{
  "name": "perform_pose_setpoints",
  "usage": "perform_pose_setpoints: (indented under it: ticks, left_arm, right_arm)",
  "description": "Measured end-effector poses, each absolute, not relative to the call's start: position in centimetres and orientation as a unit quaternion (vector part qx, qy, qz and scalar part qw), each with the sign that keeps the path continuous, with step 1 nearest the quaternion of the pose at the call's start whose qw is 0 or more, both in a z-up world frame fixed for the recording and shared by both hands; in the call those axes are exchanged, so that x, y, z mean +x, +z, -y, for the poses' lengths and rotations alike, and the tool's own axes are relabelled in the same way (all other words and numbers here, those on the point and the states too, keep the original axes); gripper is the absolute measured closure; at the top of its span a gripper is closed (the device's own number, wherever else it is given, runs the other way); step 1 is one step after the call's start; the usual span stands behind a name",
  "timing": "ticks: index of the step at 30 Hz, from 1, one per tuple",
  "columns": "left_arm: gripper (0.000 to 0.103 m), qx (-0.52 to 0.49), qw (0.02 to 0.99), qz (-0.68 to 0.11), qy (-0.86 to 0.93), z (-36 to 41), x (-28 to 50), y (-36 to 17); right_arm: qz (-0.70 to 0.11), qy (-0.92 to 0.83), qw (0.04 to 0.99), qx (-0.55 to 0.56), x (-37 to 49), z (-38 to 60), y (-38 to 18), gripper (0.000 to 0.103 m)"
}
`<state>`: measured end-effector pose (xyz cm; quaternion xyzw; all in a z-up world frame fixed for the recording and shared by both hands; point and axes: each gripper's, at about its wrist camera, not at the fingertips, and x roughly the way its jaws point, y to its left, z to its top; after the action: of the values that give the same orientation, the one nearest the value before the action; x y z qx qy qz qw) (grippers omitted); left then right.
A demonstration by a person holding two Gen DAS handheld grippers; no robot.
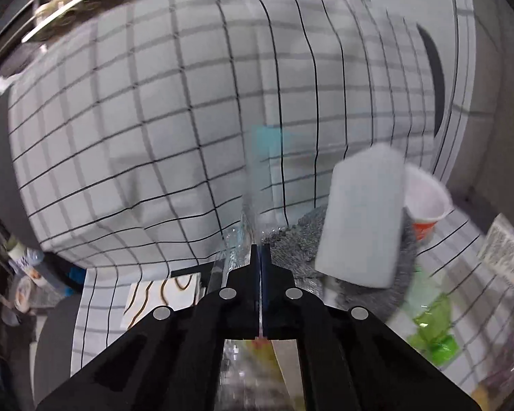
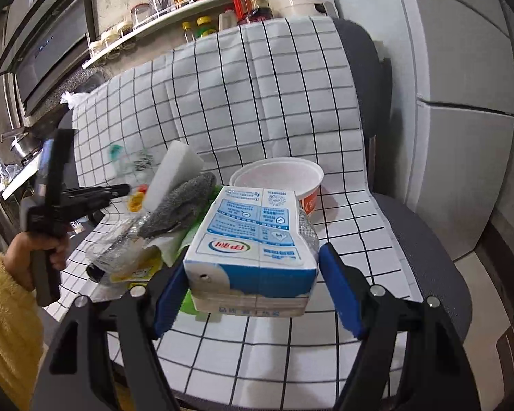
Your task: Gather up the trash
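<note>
Trash pile on white black-gridded cloth (image 2: 257, 102) draped over grey chair (image 2: 421, 257).

Left gripper (image 1: 260, 257): black jaws pressed together, pinching thin clear crinkled plastic wrapper (image 1: 238, 239) at tips.

Right gripper (image 2: 253, 294): blue pads (image 2: 339, 294) spread, straddling blue-white rectangular milk carton (image 2: 253, 239); left pad close against carton, right pad apart, no squeeze yet.

White sponge block (image 2: 174, 174), grey scouring cloth (image 2: 181, 205), white-orange paper bowl (image 2: 277, 178) just behind carton.

Step judged: 2-handed pickup. Next: right jaws close on carton, lift clear of pile.
</note>
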<state>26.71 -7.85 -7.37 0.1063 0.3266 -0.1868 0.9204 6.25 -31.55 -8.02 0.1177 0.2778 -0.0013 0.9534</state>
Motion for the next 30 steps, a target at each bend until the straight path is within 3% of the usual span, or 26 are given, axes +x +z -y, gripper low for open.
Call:
perform_pose_setpoints:
  ticks: [7, 13, 30]
  left_arm:
    - [0.103, 0.008, 0.918, -0.294, -0.264, 5.7, 14.4, -3.4]
    - [0.103, -0.011, 0.895, -0.285, -0.343, 9.7, 5.2, -5.6]
    - [0.102, 0.061, 0.818, -0.323, -0.472, 24.8, -2.0, -12.2]
  right_arm:
    - [-0.248, -0.002, 0.961, 0.121, 2.2, 30.8, -5.8, 0.030]
    - [-0.247, -0.041, 0.964, 0.090, -2.3, 31.1, -5.2, 0.030]
    - [-0.272, -0.211, 0.936, 0.075, -14.9, 37.7, -9.3, 0.030]
